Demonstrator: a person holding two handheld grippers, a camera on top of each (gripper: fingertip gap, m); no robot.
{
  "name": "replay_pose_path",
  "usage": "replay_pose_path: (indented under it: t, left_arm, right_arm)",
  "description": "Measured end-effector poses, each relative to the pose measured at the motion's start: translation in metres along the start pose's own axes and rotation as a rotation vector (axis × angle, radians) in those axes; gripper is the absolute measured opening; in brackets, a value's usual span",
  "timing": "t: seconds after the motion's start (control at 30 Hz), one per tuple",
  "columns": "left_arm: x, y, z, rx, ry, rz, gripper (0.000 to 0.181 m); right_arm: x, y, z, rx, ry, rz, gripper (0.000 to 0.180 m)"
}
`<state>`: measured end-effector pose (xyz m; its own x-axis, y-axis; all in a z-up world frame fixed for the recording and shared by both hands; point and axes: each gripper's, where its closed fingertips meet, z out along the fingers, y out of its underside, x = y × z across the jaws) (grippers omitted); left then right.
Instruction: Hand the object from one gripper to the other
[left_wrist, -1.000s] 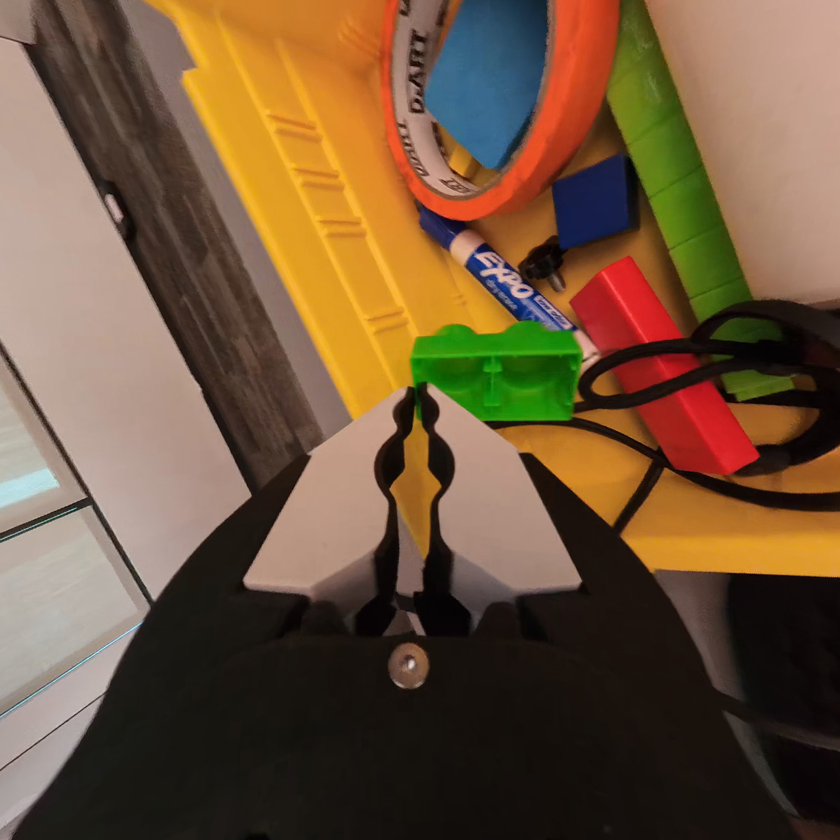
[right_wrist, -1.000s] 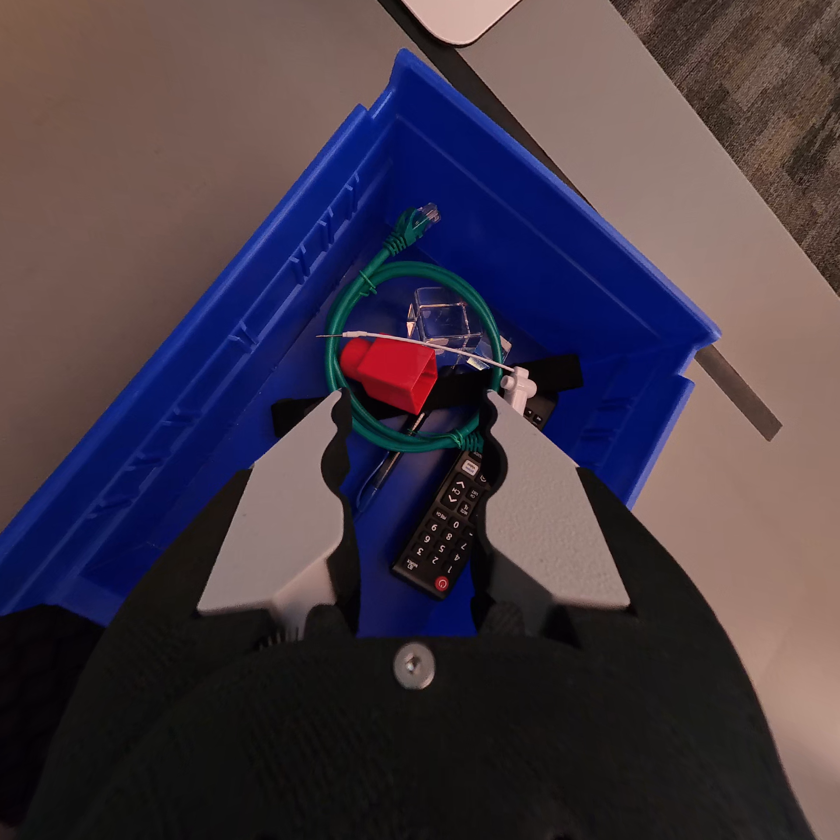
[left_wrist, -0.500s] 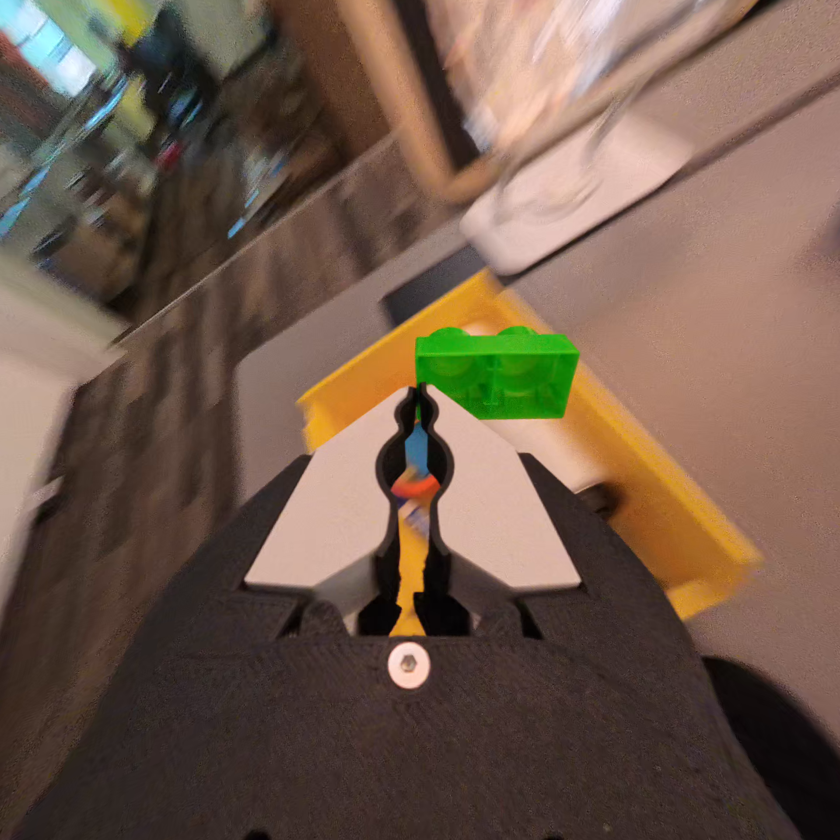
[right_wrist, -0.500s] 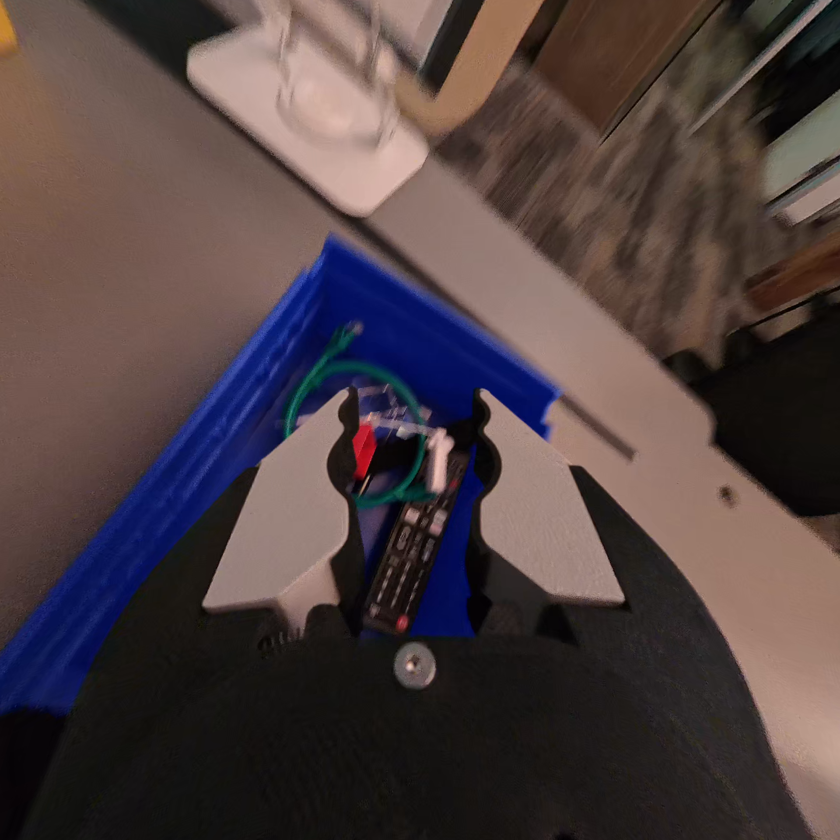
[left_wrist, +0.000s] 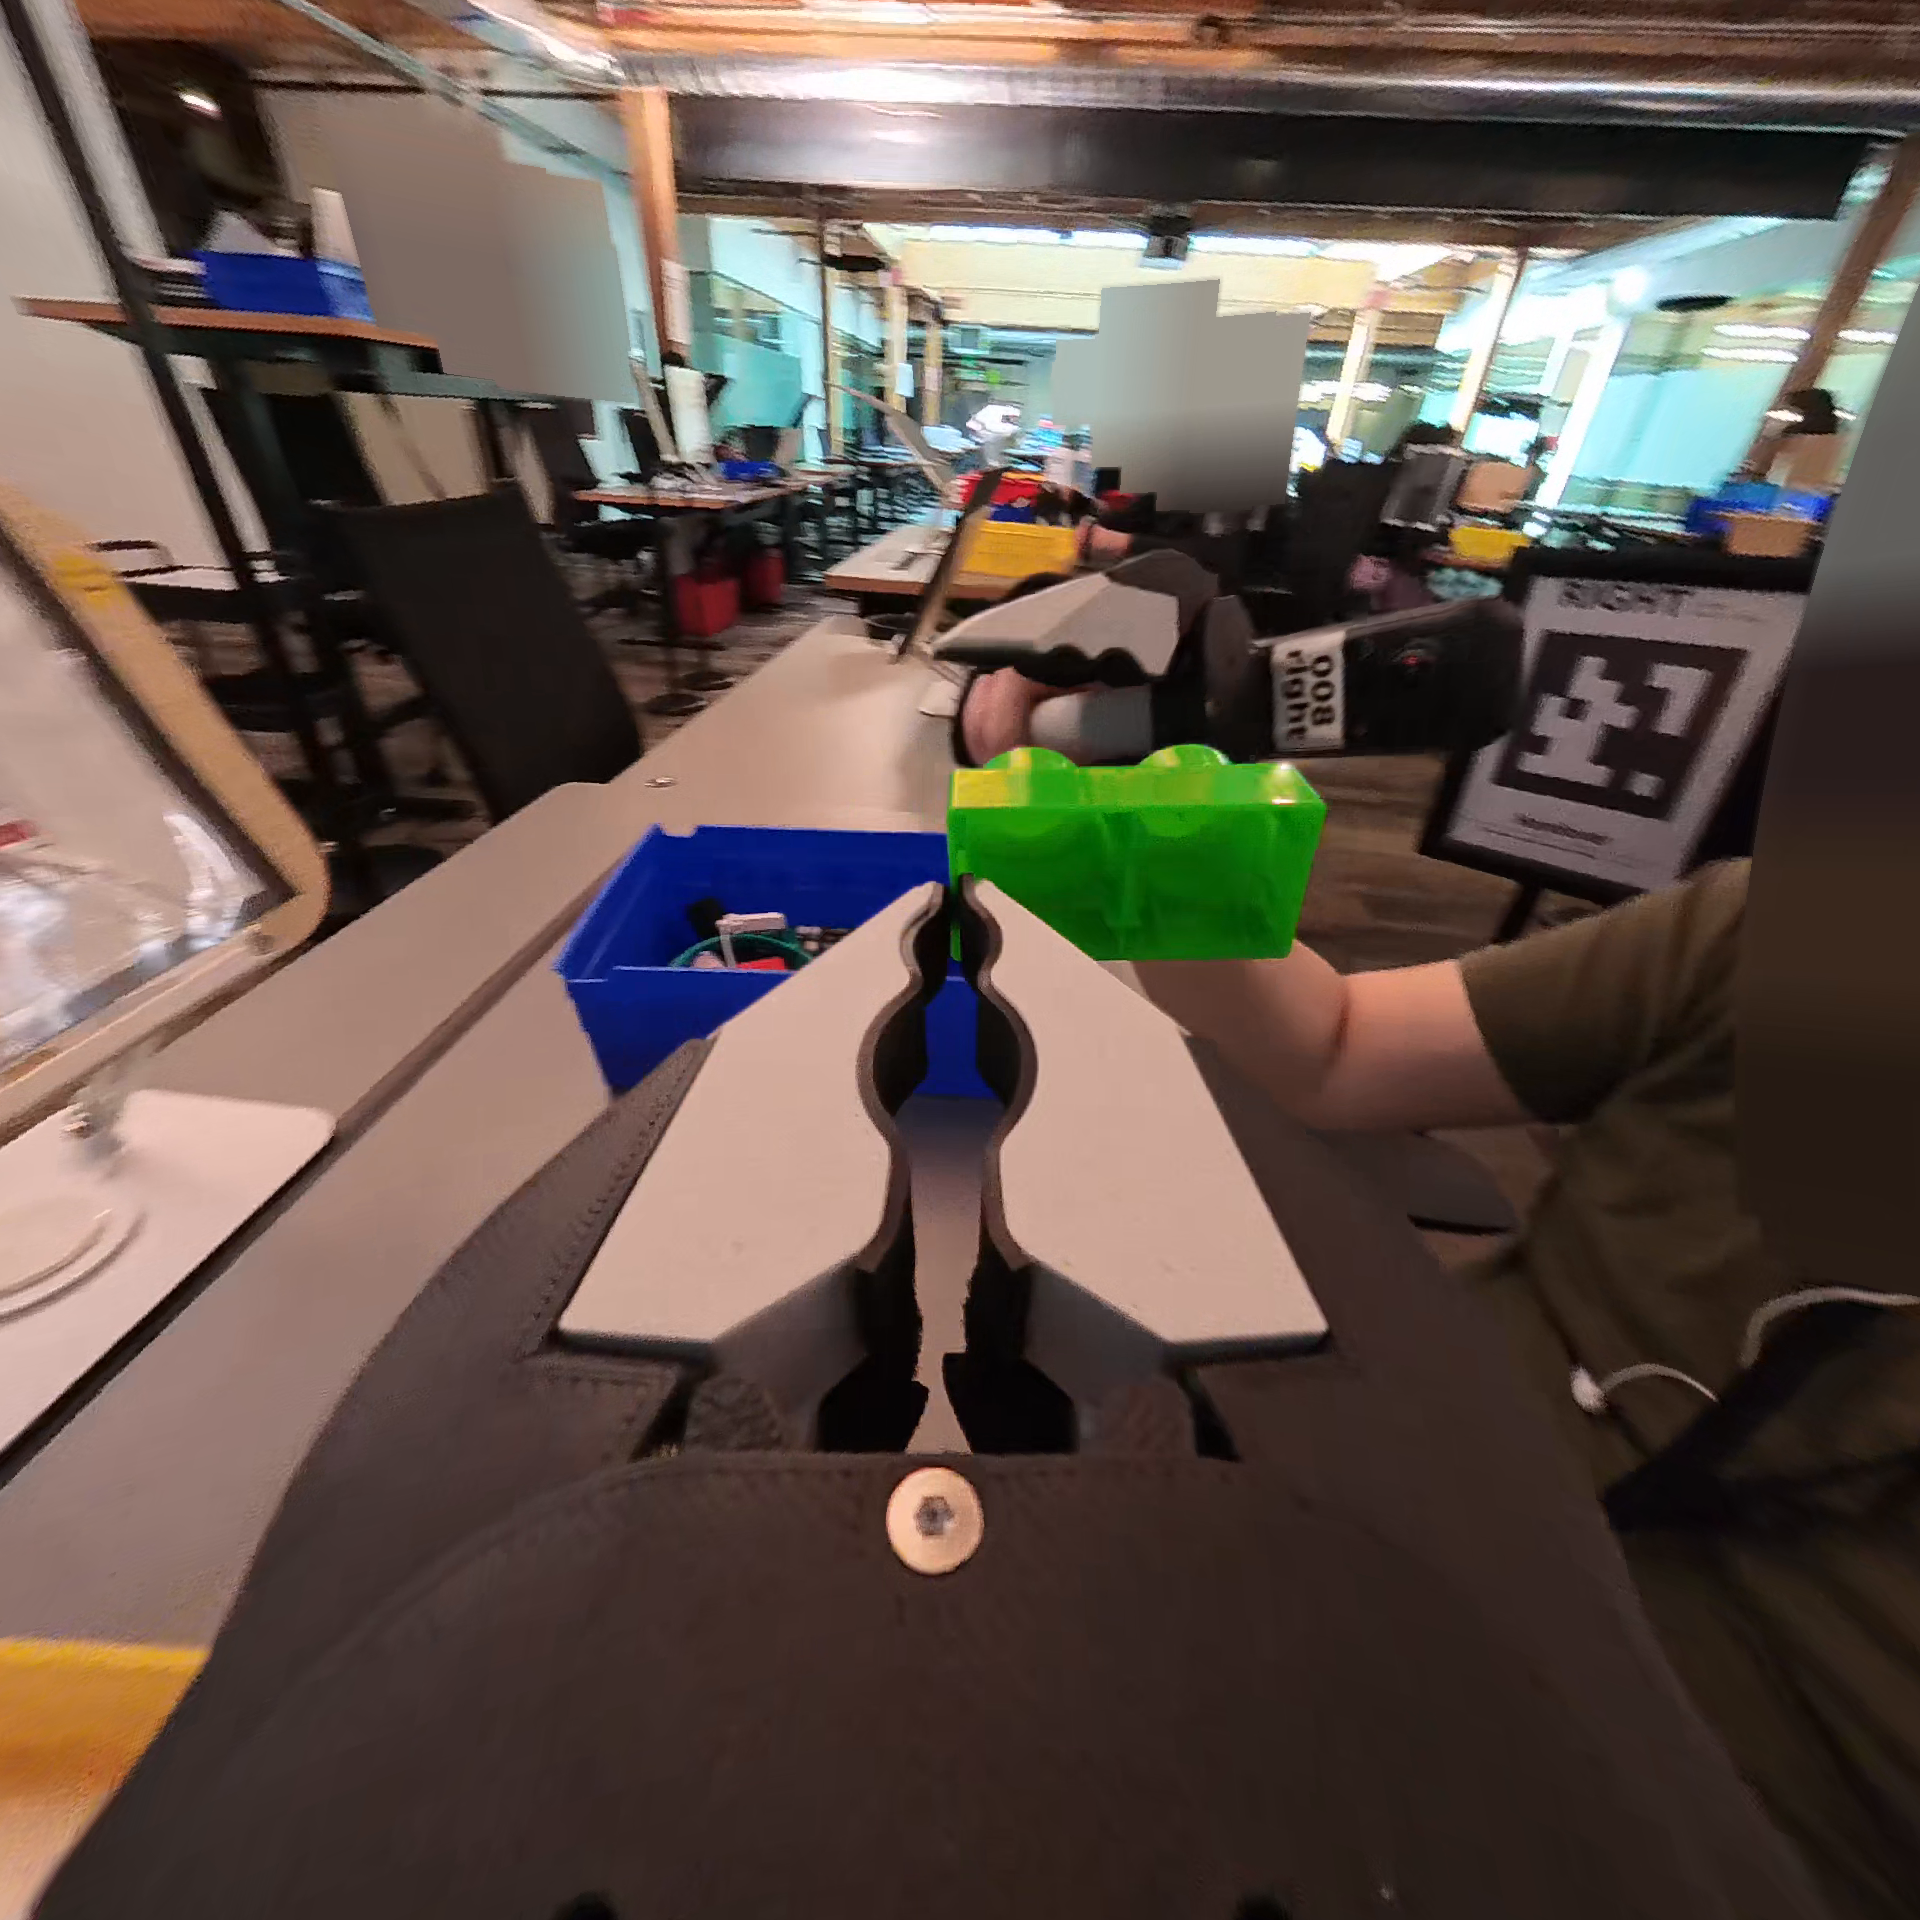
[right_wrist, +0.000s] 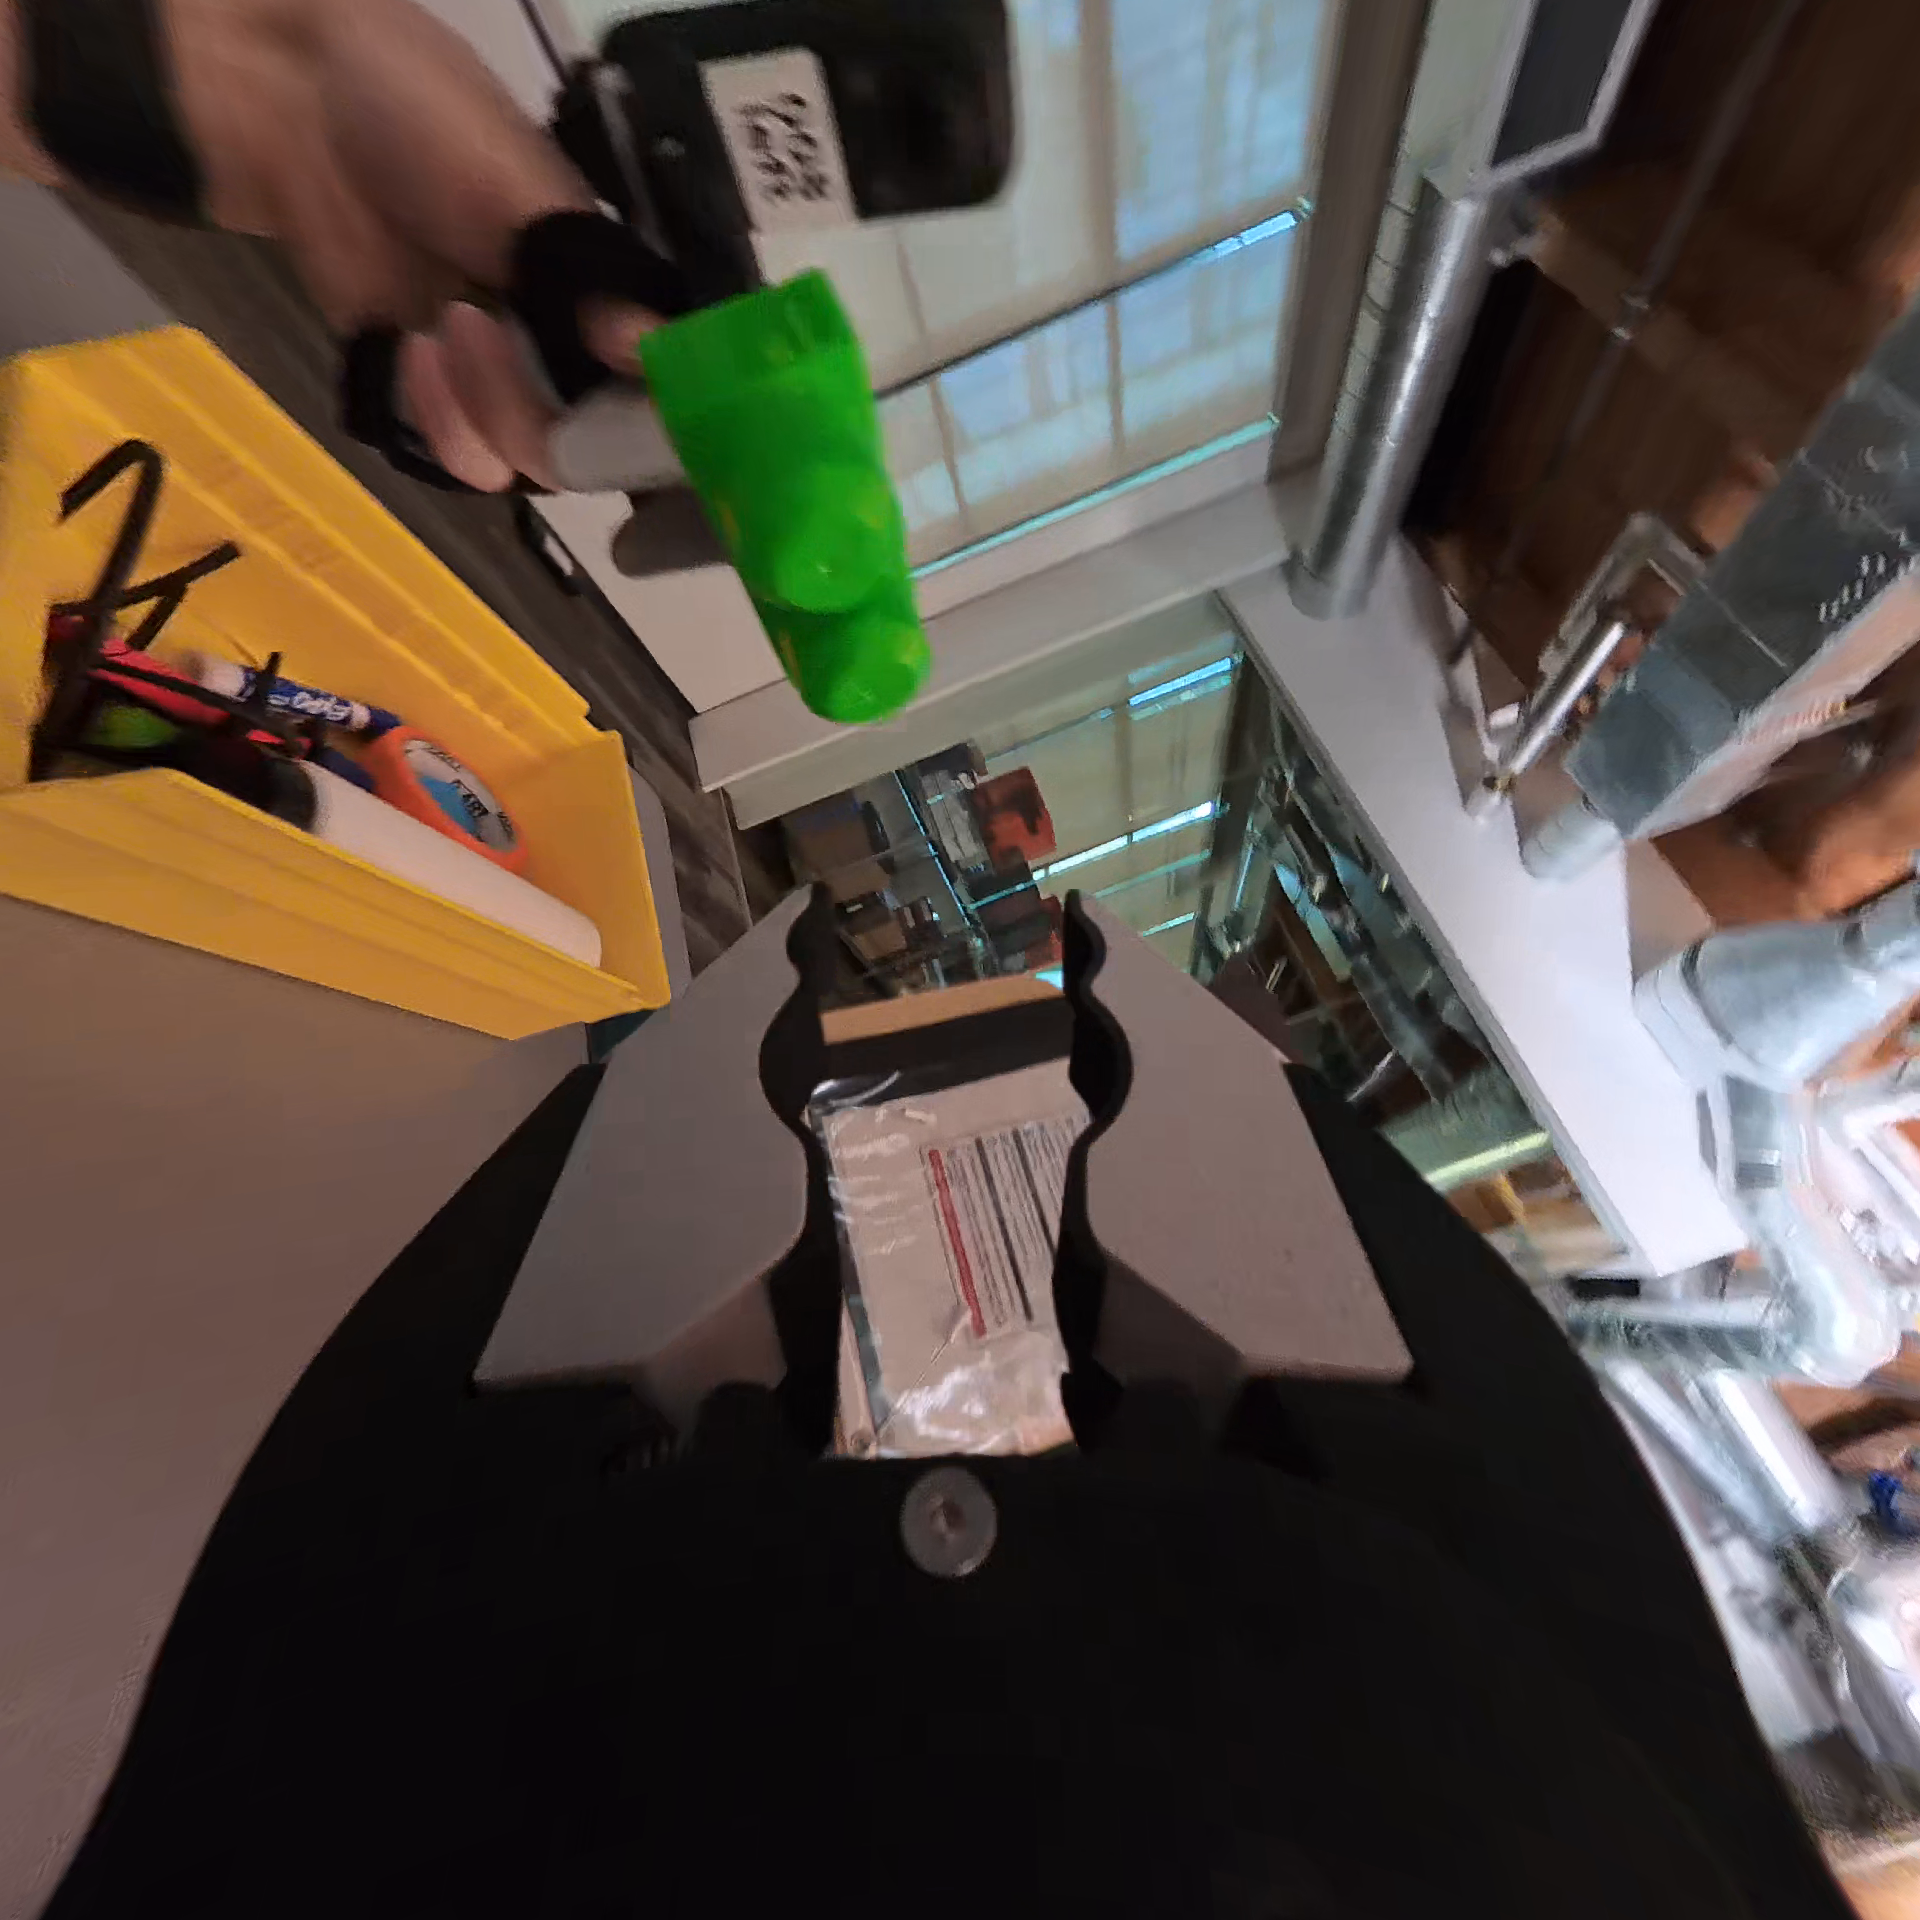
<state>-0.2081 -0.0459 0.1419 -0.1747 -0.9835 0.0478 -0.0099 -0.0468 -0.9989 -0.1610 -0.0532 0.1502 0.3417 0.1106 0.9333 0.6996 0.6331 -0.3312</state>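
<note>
My left gripper (left_wrist: 954, 894) is shut on the left edge of a bright green two-stud brick (left_wrist: 1138, 857) and holds it in the air above the table. The right gripper (left_wrist: 1049, 636) shows beyond and above the brick, pointing left. In the right wrist view, my right gripper (right_wrist: 940, 914) is open and empty. The green brick (right_wrist: 795, 488) hangs above and to the left of its tips, apart from them, held by the left gripper (right_wrist: 623, 447) in a hand.
A blue bin (left_wrist: 665, 971) with cables and small items sits on the grey table (left_wrist: 416, 997) below the brick. A yellow bin (right_wrist: 343, 914) with markers, tape and cords sits at the left. A person's arm (left_wrist: 1351, 1029) reaches in from the right.
Both grippers have risen from over their bins and turned toward each other. The left one lifted the green brick out of the yellow bin. The right one stays open.
</note>
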Motion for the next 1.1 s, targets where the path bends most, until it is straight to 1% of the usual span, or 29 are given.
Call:
replay_pose_path:
  t: [0.07, 0.17, 0.27, 0.3, 0.37, 0.47, 0.53, 0.6, 0.67, 0.73, 0.83, 0.9, 1.0, 1.1]
  left_arm:
    - [0.011, 0.005, 0.008, -0.032, 0.052, 0.006, 0.0]
    - [0.017, 0.014, 0.017, -0.079, 0.078, 0.012, 0.0]
    - [0.02, 0.017, 0.021, -0.094, 0.1, -0.004, 0.0]
    - [0.02, 0.017, 0.021, -0.093, 0.102, -0.006, 0.0]
    - [0.021, 0.016, 0.02, -0.09, 0.107, -0.011, 0.0]
    - [0.019, 0.014, 0.019, -0.084, 0.095, -0.025, 0.0]
    - [0.012, 0.007, 0.017, -0.054, 0.042, -0.037, 0.027]
    - [-0.006, -0.002, 0.011, -0.018, -0.082, -0.016, 0.055]
    - [-0.012, -0.014, 0.003, 0.03, -0.165, 0.068, 0.066]
    - [-0.014, -0.025, -0.002, 0.066, -0.234, 0.133, 0.07]
    - [-0.011, -0.035, -0.004, 0.084, -0.307, 0.174, 0.074]
    - [-0.008, -0.034, 0.003, 0.042, -0.368, 0.196, 0.078]
    - [-0.007, -0.032, 0.017, -0.03, -0.508, 0.305, 0.076]
    - [-0.007, -0.033, 0.028, -0.067, -0.646, 0.413, 0.069]
  right_arm:
    - [-0.011, -0.012, 0.005, 0.025, -0.016, -0.06, 0.041]
    - [-0.022, -0.029, 0.006, 0.081, -0.041, -0.087, 0.037]
    - [-0.028, -0.034, 0.006, 0.085, -0.07, -0.107, 0.033]
    - [-0.031, -0.034, 0.006, 0.077, -0.081, -0.121, 0.027]
    - [-0.03, -0.035, 0.005, 0.082, -0.071, -0.141, 0.027]
    - [-0.029, -0.033, 0.007, 0.072, -0.089, -0.06, 0.027]
    - [-0.023, -0.033, 0.01, 0.09, -0.106, 0.098, 0.027]
    - [-0.012, -0.022, 0.014, 0.062, -0.118, 0.325, 0.027]
    - [0.005, -0.001, 0.02, -0.009, -0.051, 0.536, 0.027]
    - [0.009, 0.01, 0.023, -0.045, -0.037, 0.634, 0.027]
    - [0.011, 0.033, 0.026, -0.184, 0.047, 0.572, 0.027]
    - [0.013, 0.04, 0.027, -0.256, 0.105, 0.476, 0.027]
    - [0.017, 0.036, 0.029, -0.284, 0.194, 0.297, 0.027]
    - [0.022, 0.027, 0.028, -0.298, 0.295, 0.122, 0.027]
